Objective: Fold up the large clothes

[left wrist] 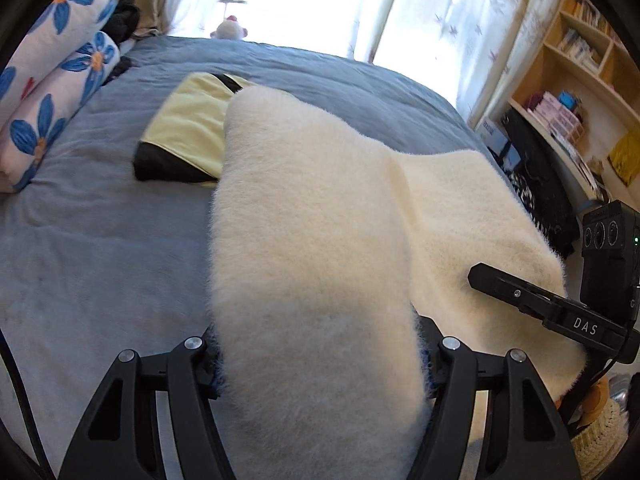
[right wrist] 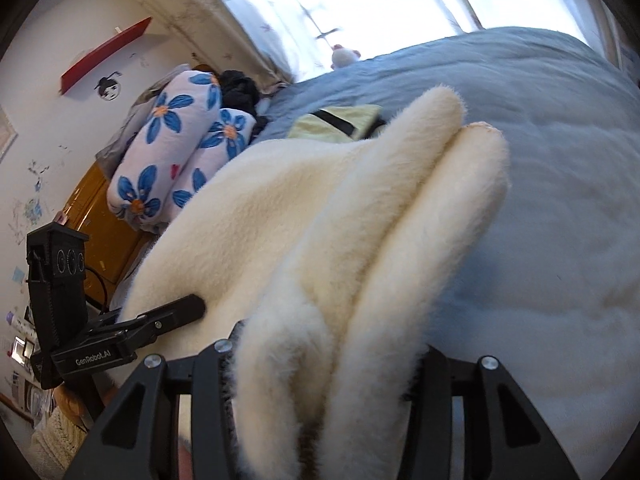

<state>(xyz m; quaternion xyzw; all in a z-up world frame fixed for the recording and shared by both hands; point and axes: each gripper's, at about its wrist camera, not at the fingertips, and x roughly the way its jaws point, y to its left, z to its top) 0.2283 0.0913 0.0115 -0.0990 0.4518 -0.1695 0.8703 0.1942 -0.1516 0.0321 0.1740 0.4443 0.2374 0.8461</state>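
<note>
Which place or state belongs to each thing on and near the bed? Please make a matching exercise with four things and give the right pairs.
Things:
1. cream fleece garment
2. yellow and black garment
3. flowered rolls
4. plush toy

Places or states:
A. at the far edge of the bed, by the window
B. stacked at the left side of the bed
C. gripped by both tools
D. folded flat on the blue cover, beyond the fleece

Pairs: 1-C, 2-D, 3-B, 4-A

Two wrist cameras look low across the blue bed [left wrist: 100,240] toward the bright window [left wrist: 304,0], each pressed close against the cream fleece garment [left wrist: 312,260]. Both views share the floral pillows [right wrist: 172,152] beside the bed and the yellow folded garment [left wrist: 188,120].
</note>
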